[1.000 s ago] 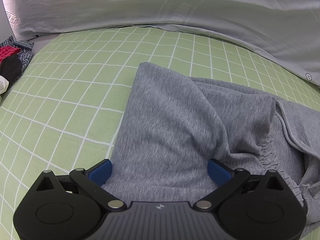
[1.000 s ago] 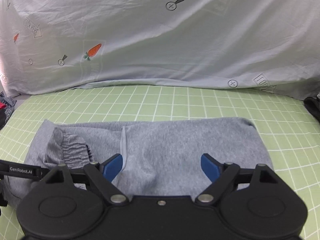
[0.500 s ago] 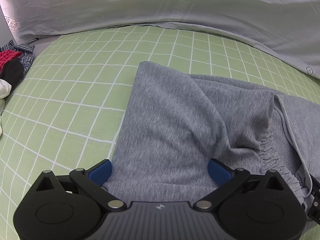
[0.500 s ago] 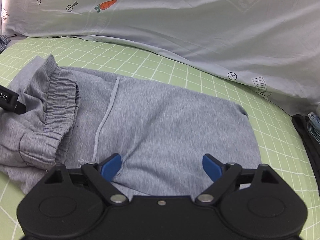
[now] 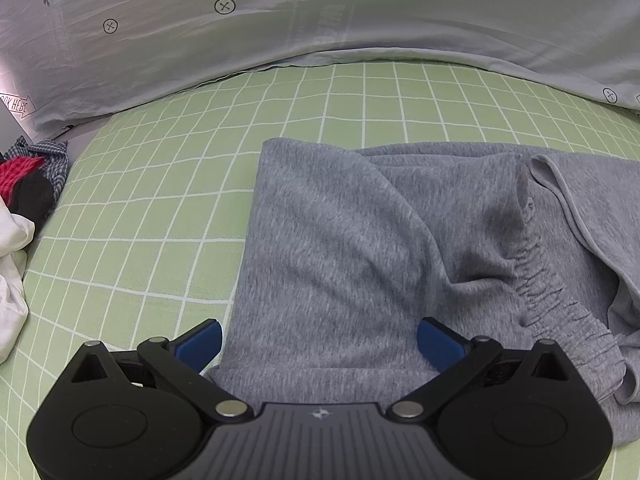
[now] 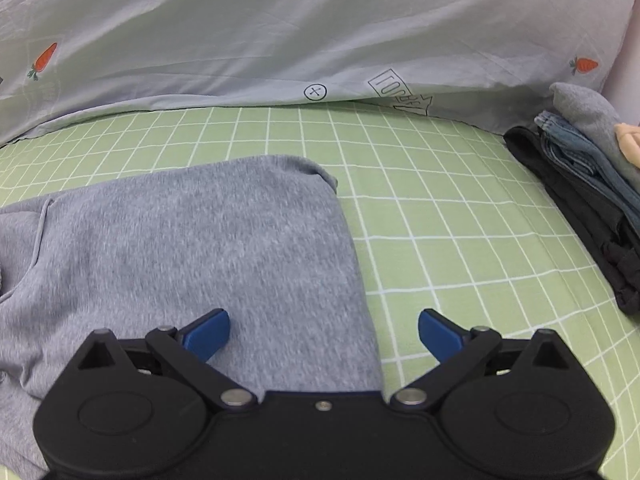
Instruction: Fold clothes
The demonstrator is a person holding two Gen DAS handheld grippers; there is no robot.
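Observation:
Grey sweatpants (image 5: 344, 240) lie folded on the green checked bed sheet (image 5: 160, 208), with the gathered waistband (image 5: 560, 304) and a drawstring to the right in the left wrist view. My left gripper (image 5: 319, 342) is open, straddling the near left edge of the pants, nothing clamped. In the right wrist view the pants (image 6: 180, 248) fill the left half. My right gripper (image 6: 324, 334) is open over their near right edge, its left pad above the cloth and its right pad above the sheet (image 6: 460, 248).
A pale duvet (image 5: 320, 24) printed with carrots rises along the far side of the bed. A heap of loose clothes (image 5: 24, 196) lies at the left edge. A stack of folded garments (image 6: 584, 184) sits at the right edge.
The right gripper has swung right, from over the middle of the pants to their right edge; the folded stack came into view. The left gripper backed off slightly. Both stayed open.

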